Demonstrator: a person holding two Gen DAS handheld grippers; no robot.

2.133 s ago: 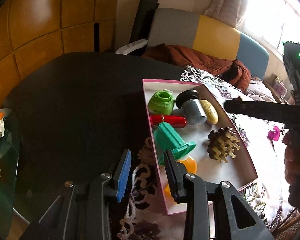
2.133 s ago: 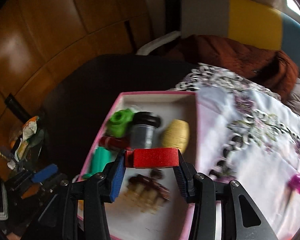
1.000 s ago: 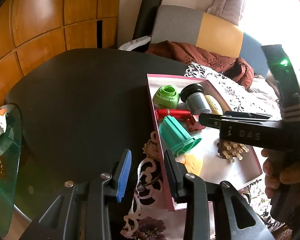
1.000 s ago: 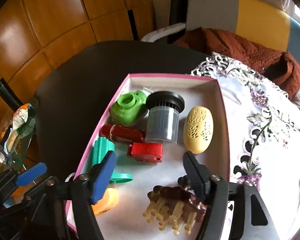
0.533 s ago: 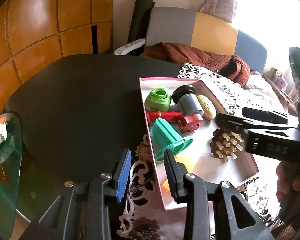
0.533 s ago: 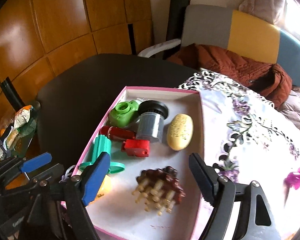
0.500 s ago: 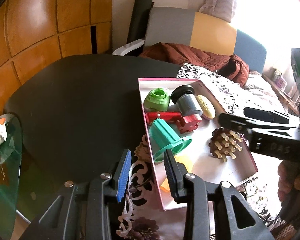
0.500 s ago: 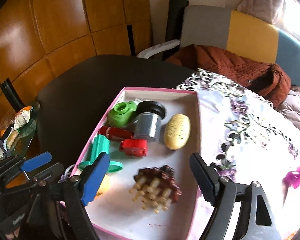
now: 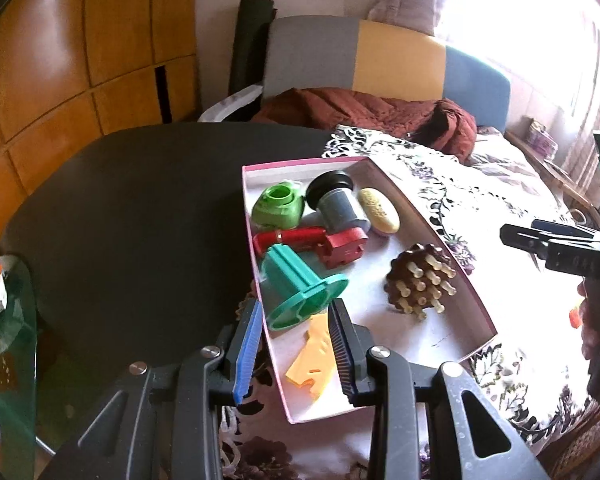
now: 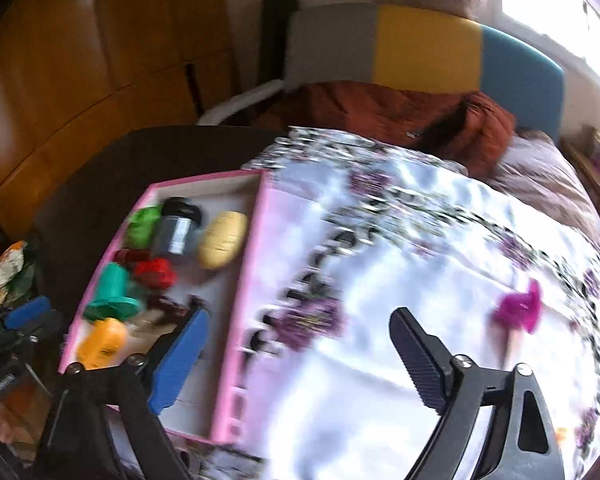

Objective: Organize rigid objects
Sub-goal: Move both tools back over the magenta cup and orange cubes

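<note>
Two hand-held grippers worked over a round dark counter (image 9: 120, 216) partly covered by a white floral cloth (image 9: 480, 208). A shallow pink-edged box (image 9: 466, 276) lay on the cloth's edge near the middle of the left wrist view. Inside it, at the box's 12 o'clock end, a green ring-shaped piece (image 9: 279, 211), a grey cylinder with a black cap (image 9: 337, 204) and a cream oval piece (image 9: 379, 210) sat in a row. Just toward 6 o'clock from them lay a red tube (image 9: 290, 238) touching a red block (image 9: 345, 247). A teal spool (image 9: 300, 288) lay on its side at the box's 9 o'clock wall, a brown piece studded with pale pegs (image 9: 420, 280) rested toward 3 o'clock, and a yellow piece (image 9: 312, 356) lay at the 6 o'clock end.

The left gripper (image 9: 294, 348) hovered above the box's near end, its fingers (image 9: 248, 344) only narrowly parted and holding nothing.

The right gripper (image 10: 300, 344) hung above the cloth at 3 o'clock of the box, its fingers (image 10: 418, 360) spreading wide with nothing between them; this view was motion-blurred. A small magenta object (image 10: 518, 308) lay on the cloth at 2 o'clock from that gripper, well apart from the box.
</note>
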